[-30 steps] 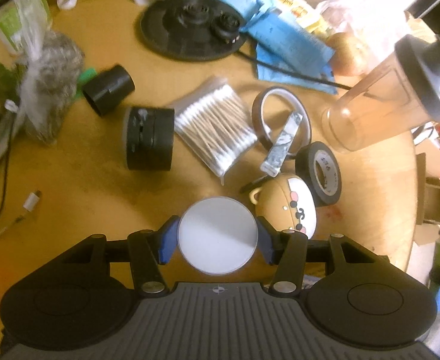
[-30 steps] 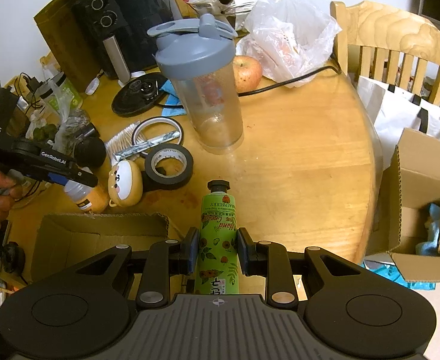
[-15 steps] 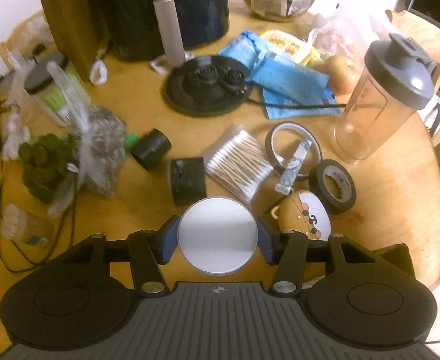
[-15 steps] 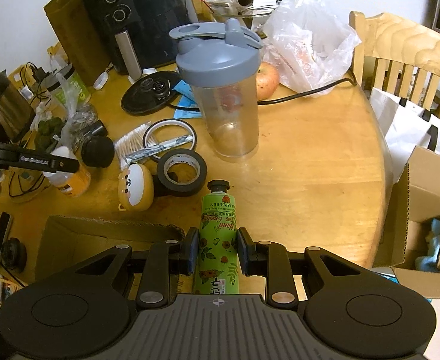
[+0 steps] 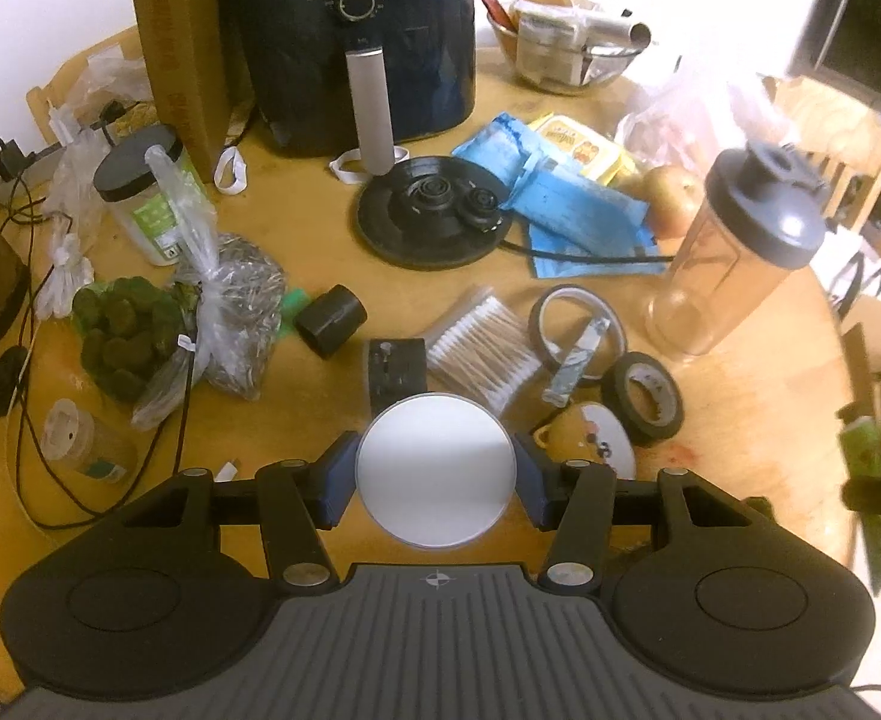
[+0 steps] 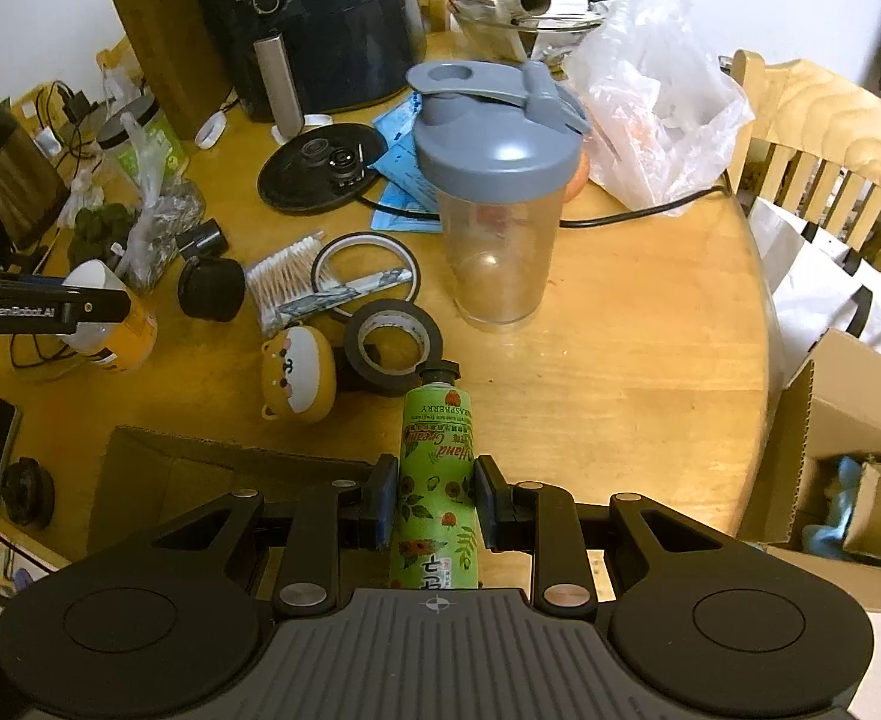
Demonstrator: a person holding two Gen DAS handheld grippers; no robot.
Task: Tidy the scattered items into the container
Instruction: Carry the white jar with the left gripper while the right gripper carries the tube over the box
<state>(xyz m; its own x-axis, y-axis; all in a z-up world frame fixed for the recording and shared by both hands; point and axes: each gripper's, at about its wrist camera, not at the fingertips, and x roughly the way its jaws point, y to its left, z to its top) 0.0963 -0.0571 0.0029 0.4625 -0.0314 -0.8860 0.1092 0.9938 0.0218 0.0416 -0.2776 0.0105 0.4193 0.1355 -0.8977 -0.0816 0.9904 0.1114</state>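
In the left wrist view the left gripper [image 5: 434,471] hides most of what it holds: only a round white lid [image 5: 434,468] shows, both blue pads pressed to its rim. The right wrist view shows this is a small yellow bottle with a white cap [image 6: 107,324], held above the left edge of the round wooden table [image 6: 620,372], partly covered by the gripper's black finger.

Just beyond it lie a black block [image 5: 397,369], a packet of cotton swabs [image 5: 482,354], a thin tape ring [image 5: 578,324] with a foil sachet across it, a bear-faced pouch [image 5: 590,441] and a roll of black tape [image 5: 647,396], all crowded near the middle. A clear shaker with a grey lid [image 6: 494,192] stands upright behind them, blocking most of an apple.

A cardboard box [image 6: 200,480] sits at the near edge, its inside dark and hard to read, its right side cut off by the right gripper [image 6: 434,501]. That gripper is clamped narrowly on a green hand cream tube [image 6: 437,480], whose long axis runs away from the camera, black cap pointing toward the tape; its lower end is hidden under the gripper body. It hangs over the near edge, beside the box.
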